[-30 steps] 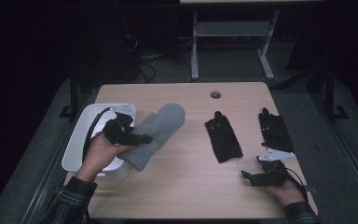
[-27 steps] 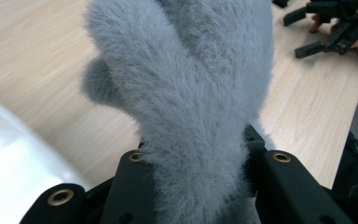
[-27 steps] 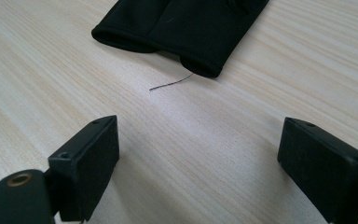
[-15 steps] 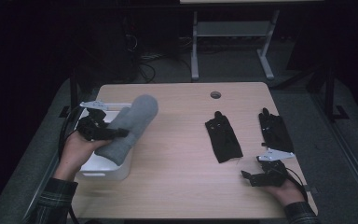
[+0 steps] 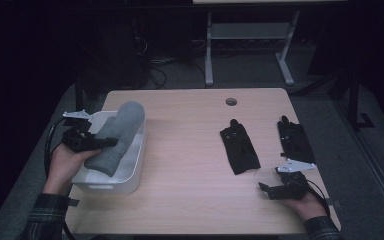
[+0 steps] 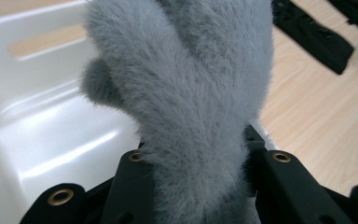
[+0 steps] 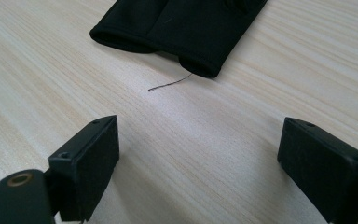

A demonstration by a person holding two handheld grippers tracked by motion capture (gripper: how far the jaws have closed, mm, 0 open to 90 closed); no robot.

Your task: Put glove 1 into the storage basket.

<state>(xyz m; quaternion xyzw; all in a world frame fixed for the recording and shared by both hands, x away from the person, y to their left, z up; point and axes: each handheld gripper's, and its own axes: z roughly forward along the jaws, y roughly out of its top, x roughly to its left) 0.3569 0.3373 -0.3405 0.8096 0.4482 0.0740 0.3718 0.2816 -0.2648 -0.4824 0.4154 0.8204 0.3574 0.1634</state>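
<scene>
A fluffy grey mitten (image 5: pixel 117 135) hangs over the white plastic bin (image 5: pixel 135 162) at the table's left edge, with my left gripper (image 5: pixel 102 142) shut on its cuff end. In the left gripper view the grey mitten (image 6: pixel 191 102) is pinched between the two black jaws above the white bin (image 6: pixel 42 140). My right gripper (image 5: pixel 270 191) rests open on the wood near the front right. In the right gripper view my right gripper (image 7: pixel 198 158) has only bare table between its jaws. A black glove (image 7: pixel 186 28) lies just beyond them.
Two black gloves lie on the right half of the table, one (image 5: pixel 240 147) nearer the middle and one (image 5: pixel 295 140) by the right edge. A round cable hole (image 5: pixel 231 101) sits near the far edge. A loose thread (image 7: pixel 170 82) lies by the glove's cuff.
My left gripper has carried the grey mitten leftward from the table surface to above the white bin. The right gripper has stayed where it was.
</scene>
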